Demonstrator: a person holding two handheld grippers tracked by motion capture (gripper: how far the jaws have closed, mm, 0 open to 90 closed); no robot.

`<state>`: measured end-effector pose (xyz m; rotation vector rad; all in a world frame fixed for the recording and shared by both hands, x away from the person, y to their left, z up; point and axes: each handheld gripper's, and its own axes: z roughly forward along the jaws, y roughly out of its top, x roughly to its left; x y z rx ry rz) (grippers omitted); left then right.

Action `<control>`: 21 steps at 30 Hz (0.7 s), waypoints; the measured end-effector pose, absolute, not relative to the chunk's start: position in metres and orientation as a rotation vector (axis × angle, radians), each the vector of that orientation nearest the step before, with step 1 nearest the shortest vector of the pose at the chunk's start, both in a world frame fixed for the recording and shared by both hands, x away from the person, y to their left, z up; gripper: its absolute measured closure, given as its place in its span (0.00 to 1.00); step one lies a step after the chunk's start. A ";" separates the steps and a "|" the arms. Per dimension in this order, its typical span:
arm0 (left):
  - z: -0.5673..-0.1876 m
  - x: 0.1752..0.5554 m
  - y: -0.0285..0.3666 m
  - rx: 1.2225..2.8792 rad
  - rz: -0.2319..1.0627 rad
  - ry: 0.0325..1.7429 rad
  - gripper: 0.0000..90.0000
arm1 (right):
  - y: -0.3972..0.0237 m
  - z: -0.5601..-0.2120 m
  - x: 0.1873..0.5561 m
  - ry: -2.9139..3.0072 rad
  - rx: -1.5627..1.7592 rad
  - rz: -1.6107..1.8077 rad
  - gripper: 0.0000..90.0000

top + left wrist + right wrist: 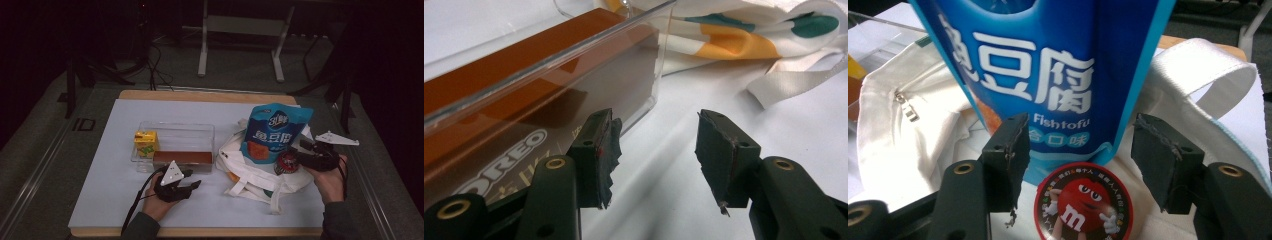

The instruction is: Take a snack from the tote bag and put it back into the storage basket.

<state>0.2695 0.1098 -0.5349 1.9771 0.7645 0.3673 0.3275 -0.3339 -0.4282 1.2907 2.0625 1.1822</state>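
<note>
From the high view, your right gripper (295, 156) sits at three o'clock of the table, jaws apart and empty, just beside the red M&M's tub (286, 164) on the white tote bag (250, 185).

In the left gripper view, your left gripper (655, 150) stands half-spread on nothing, the Oreo box (524, 100) at ten o'clock.

In the right gripper view, the tub (1083, 207) lies lid toward you at six o'clock, under the blue fish-tofu pouch (1048, 60). It likely handles light, stiff and slick: grip across its round sides.
</note>
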 end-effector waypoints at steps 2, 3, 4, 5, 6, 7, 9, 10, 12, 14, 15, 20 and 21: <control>-0.535 0.268 0.110 1.973 0.378 0.755 0.55 | -0.336 -0.428 0.331 2.063 1.310 1.207 0.44; -0.535 0.268 0.110 1.975 0.378 0.750 0.55 | -0.337 -0.428 0.332 2.063 1.318 1.226 0.44; -0.535 0.268 0.109 1.980 0.378 0.747 0.55 | -0.337 -0.428 0.333 2.060 1.322 1.234 0.43; -0.536 0.268 0.108 1.982 0.380 0.747 0.55 | -0.337 -0.427 0.335 2.058 1.327 1.230 0.43; -0.536 0.268 0.107 1.990 0.383 0.743 0.55 | -0.338 -0.427 0.336 2.056 1.328 1.226 0.42; -0.537 0.267 0.107 1.993 0.385 0.742 0.55 | -0.338 -0.427 0.338 2.057 1.329 1.222 0.42; -0.537 0.267 0.106 1.999 0.389 0.736 0.55 | -0.338 -0.426 0.340 2.060 1.327 1.221 0.41; -0.537 0.266 0.105 2.002 0.395 0.733 0.55 | -0.338 -0.426 0.341 2.064 1.327 1.224 0.40; -0.537 0.266 0.104 2.008 0.401 0.733 0.55 | -0.337 -0.426 0.344 2.072 1.325 1.238 0.39; -0.537 0.266 0.104 2.012 0.406 0.736 0.54 | -0.336 -0.425 0.347 2.080 1.325 1.262 0.38; -0.537 0.266 0.104 2.011 0.405 0.736 0.54 | -0.336 -0.425 0.349 2.083 1.326 1.274 0.38; -0.538 0.266 0.104 2.010 0.400 0.734 0.54 | -0.334 -0.424 0.359 2.090 1.342 1.322 0.38; -0.538 0.266 0.104 2.009 0.400 0.736 0.54 | -0.333 -0.425 0.362 2.095 1.341 1.343 0.38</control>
